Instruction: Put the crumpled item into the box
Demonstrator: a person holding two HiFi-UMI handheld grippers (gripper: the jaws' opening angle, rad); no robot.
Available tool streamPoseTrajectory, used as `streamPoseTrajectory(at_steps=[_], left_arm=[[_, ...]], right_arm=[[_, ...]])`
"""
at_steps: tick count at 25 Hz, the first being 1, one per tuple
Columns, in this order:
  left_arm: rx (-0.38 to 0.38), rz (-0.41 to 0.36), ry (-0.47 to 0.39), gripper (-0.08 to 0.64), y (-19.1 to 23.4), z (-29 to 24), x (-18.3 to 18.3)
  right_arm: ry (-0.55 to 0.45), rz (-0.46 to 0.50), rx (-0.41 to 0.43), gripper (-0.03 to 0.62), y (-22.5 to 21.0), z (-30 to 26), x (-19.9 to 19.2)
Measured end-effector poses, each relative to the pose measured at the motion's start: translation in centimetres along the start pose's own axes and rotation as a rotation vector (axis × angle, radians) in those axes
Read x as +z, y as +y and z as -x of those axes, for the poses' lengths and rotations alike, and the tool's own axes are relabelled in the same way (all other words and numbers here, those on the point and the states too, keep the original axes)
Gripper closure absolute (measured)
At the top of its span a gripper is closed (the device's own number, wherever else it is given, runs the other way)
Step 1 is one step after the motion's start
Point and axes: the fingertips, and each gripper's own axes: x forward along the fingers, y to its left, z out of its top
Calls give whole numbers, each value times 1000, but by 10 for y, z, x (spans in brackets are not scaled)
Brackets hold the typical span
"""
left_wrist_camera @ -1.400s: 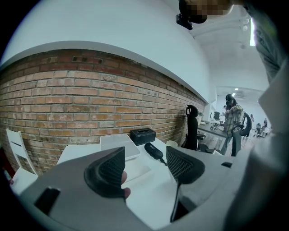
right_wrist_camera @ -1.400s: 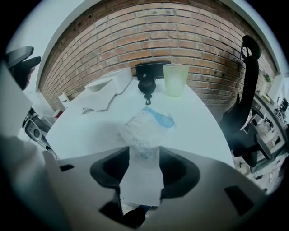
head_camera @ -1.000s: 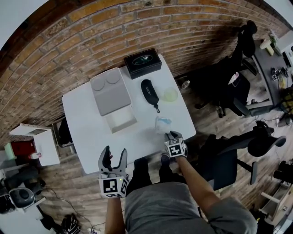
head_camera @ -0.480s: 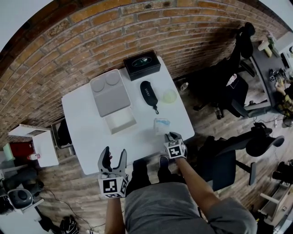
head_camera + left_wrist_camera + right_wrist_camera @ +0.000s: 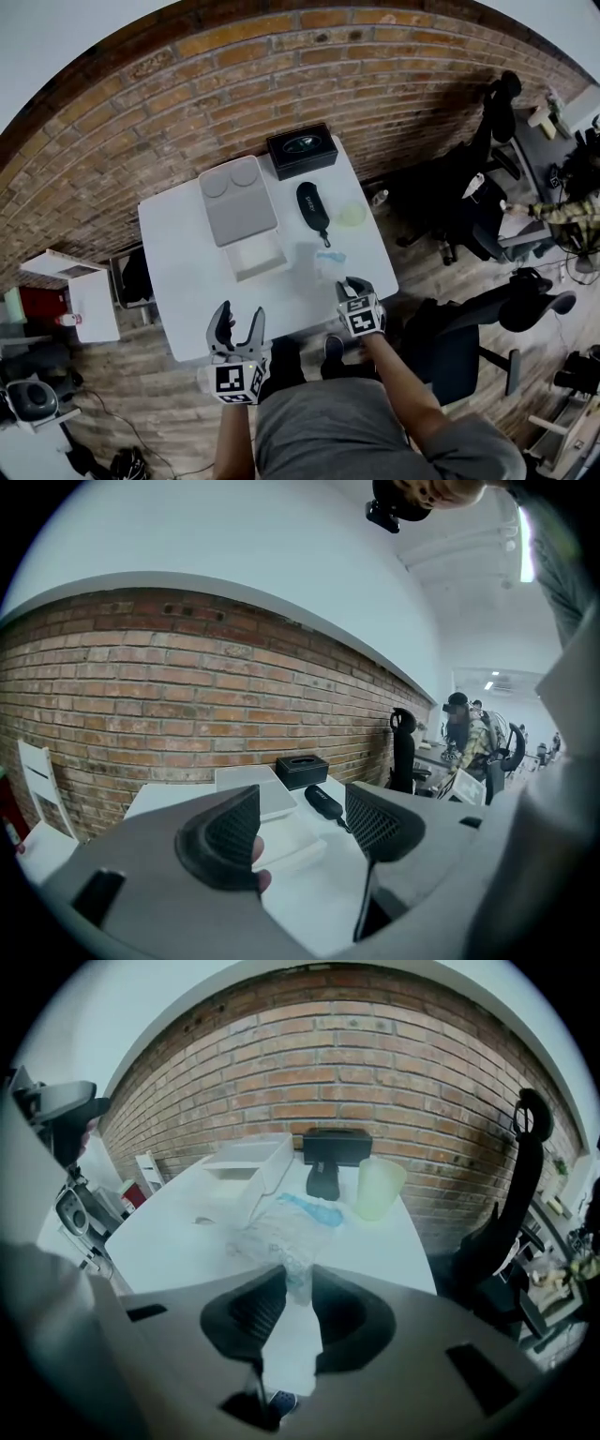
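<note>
The left gripper (image 5: 237, 323) hung at the near edge of the white table (image 5: 178, 272), its jaws wide apart with nothing between them. The open white box (image 5: 258, 255) sat mid-table, and its grey lid (image 5: 239, 199) lay just behind it toward the far edge. A black case (image 5: 312, 206) lay to the right of the lid. The crumpled item (image 5: 328, 262), clear plastic with a blue patch, was toward the near-right corner. Its tail was pinched in the right gripper (image 5: 354, 289), whose jaws had just been closing on it.
</note>
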Motion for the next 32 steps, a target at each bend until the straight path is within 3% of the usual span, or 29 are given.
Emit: streamPoseTrajectory(at_steps=[12, 21, 32], left_arm=[[62, 36, -52, 284, 22, 16, 7], [86, 60, -65, 284, 45, 26, 8], [107, 67, -62, 284, 79, 33, 8]], right_arm=[[-78, 98, 101, 505, 45, 10, 65], [-47, 122, 176, 505, 85, -5, 84], [40, 136, 209, 505, 114, -35, 91]])
